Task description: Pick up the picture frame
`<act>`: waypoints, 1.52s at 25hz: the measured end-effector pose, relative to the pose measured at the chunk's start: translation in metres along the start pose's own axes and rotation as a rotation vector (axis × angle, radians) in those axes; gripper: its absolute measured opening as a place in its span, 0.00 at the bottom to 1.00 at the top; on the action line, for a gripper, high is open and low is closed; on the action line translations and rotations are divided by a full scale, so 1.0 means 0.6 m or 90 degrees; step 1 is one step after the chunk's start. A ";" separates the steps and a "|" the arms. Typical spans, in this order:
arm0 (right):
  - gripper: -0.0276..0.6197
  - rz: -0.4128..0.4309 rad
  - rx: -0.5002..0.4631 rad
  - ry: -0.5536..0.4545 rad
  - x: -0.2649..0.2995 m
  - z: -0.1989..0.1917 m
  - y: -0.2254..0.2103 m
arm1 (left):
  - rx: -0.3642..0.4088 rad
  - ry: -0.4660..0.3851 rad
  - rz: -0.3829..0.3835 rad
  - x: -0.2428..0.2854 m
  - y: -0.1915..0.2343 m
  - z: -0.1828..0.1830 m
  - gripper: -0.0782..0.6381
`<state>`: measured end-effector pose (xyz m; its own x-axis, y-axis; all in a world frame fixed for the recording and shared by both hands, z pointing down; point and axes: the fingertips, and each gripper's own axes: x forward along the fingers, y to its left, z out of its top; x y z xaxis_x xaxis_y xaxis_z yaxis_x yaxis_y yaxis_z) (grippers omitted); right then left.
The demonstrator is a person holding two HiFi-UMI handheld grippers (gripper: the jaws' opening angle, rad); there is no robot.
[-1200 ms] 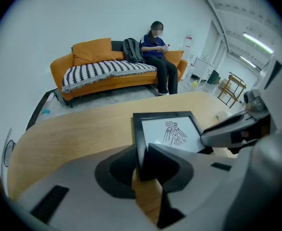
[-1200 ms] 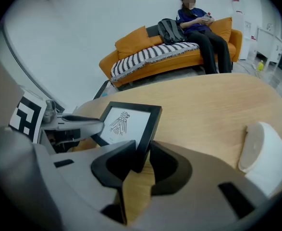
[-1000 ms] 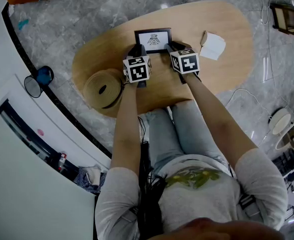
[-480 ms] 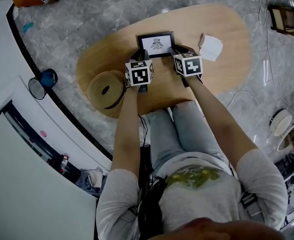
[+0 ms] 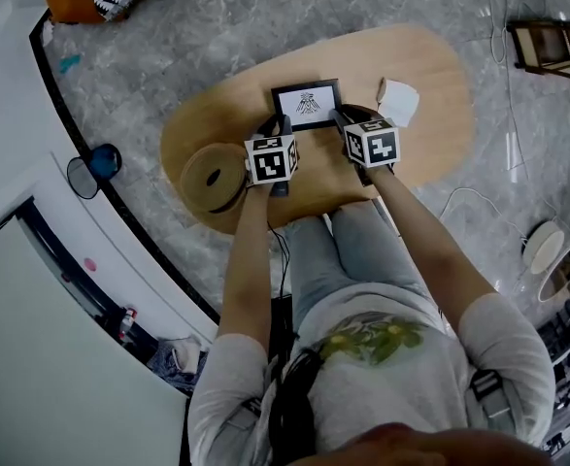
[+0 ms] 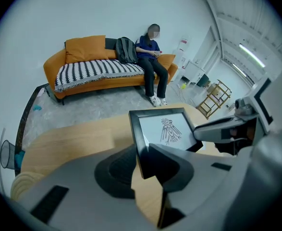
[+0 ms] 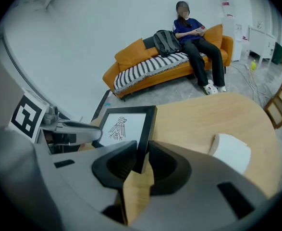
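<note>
Holds picture frame [image 5: 307, 104] between both grippers, over the far middle of the oval wooden worktop [image 5: 430, 66]. Clamps its left black edge [image 6: 137, 131] in the closed jaws of left gripper [image 6: 143, 160]. Clamps its right black edge [image 7: 148, 124] in the closed jaws of right gripper [image 7: 141, 160]. Shows bird print facing up. Keeps tan roll [image 5: 212, 178] to the left and white folded sheet [image 5: 398, 100] to the right, both apart from the frame.

Left hand-held gripper [image 6: 141, 150] and right hand-held gripper [image 7: 142, 149], both clamped, angled down.
</note>
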<state>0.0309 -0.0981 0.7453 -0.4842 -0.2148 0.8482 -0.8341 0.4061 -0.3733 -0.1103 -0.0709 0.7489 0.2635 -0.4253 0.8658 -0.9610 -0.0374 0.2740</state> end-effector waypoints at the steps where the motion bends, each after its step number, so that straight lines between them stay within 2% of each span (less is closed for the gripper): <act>1: 0.18 0.003 -0.002 -0.005 -0.010 0.004 0.005 | 0.000 -0.001 -0.005 -0.010 -0.004 0.003 0.24; 20: 0.18 0.033 -0.010 -0.069 -0.185 0.045 0.092 | -0.041 -0.045 -0.018 -0.197 -0.060 0.036 0.24; 30: 0.18 0.057 -0.028 -0.104 -0.271 0.062 0.145 | -0.041 -0.091 -0.012 -0.296 -0.082 0.054 0.24; 38: 0.18 0.067 -0.043 -0.118 -0.325 0.064 0.169 | -0.028 -0.106 -0.011 -0.350 -0.104 0.055 0.24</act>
<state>0.0308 -0.0490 0.5277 -0.6126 -0.3255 0.7202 -0.7602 0.4921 -0.4242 -0.1083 -0.0093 0.5360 0.2585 -0.5692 0.7805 -0.9509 -0.0074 0.3095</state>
